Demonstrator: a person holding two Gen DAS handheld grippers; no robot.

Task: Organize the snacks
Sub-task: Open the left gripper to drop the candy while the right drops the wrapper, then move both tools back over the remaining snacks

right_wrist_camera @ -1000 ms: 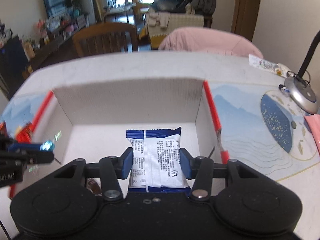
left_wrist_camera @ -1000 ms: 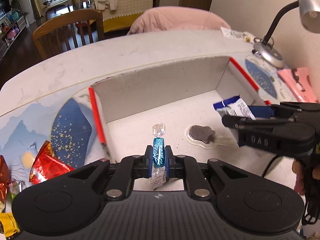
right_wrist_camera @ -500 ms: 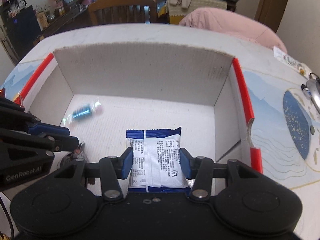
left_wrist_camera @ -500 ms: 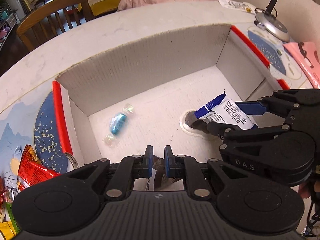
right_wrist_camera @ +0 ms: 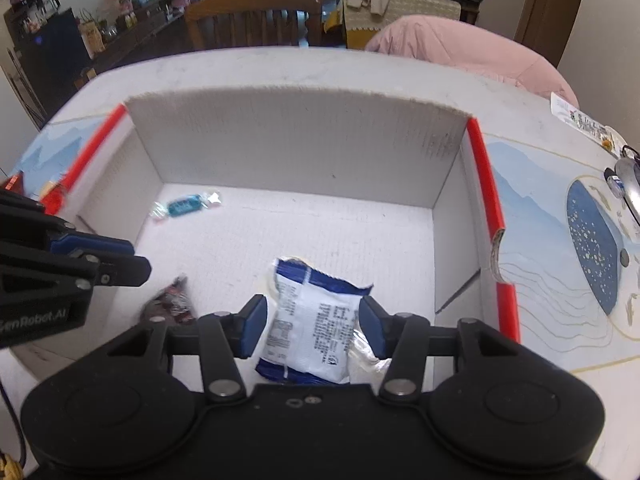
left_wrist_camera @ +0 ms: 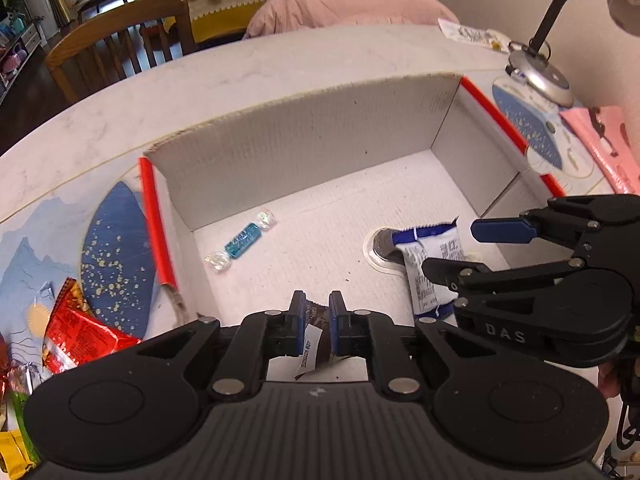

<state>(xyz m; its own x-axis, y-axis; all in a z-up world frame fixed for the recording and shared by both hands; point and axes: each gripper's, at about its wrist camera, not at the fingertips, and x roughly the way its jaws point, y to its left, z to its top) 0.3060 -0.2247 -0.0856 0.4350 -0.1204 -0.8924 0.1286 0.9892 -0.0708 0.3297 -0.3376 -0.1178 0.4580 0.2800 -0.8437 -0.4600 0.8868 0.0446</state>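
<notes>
A white cardboard box point(left_wrist_camera: 320, 148) with red edges sits on the table, also in the right wrist view point(right_wrist_camera: 296, 152). A blue candy point(left_wrist_camera: 240, 245) lies on its floor at the left; it also shows in the right wrist view point(right_wrist_camera: 183, 205). The blue-and-white snack packet point(right_wrist_camera: 316, 320) lies on the box floor between the open jaws of my right gripper point(right_wrist_camera: 313, 322), also seen from the left point(left_wrist_camera: 430, 268). My left gripper point(left_wrist_camera: 317, 314) is open and empty, fingers a little apart, over a dark brown wrapper point(left_wrist_camera: 316, 336) on the box floor point(right_wrist_camera: 172, 304).
A round flat snack point(left_wrist_camera: 382, 246) lies partly under the packet. Red, green and yellow snack bags point(left_wrist_camera: 76, 332) lie left of the box on the blue mat. A desk lamp point(left_wrist_camera: 540, 76) and pink item point(left_wrist_camera: 612, 148) stand at the right. A wooden chair point(left_wrist_camera: 120, 40) is behind the table.
My left gripper let go of the blue candy, which now lies in the box. My right gripper opened and the packet dropped onto the box floor.
</notes>
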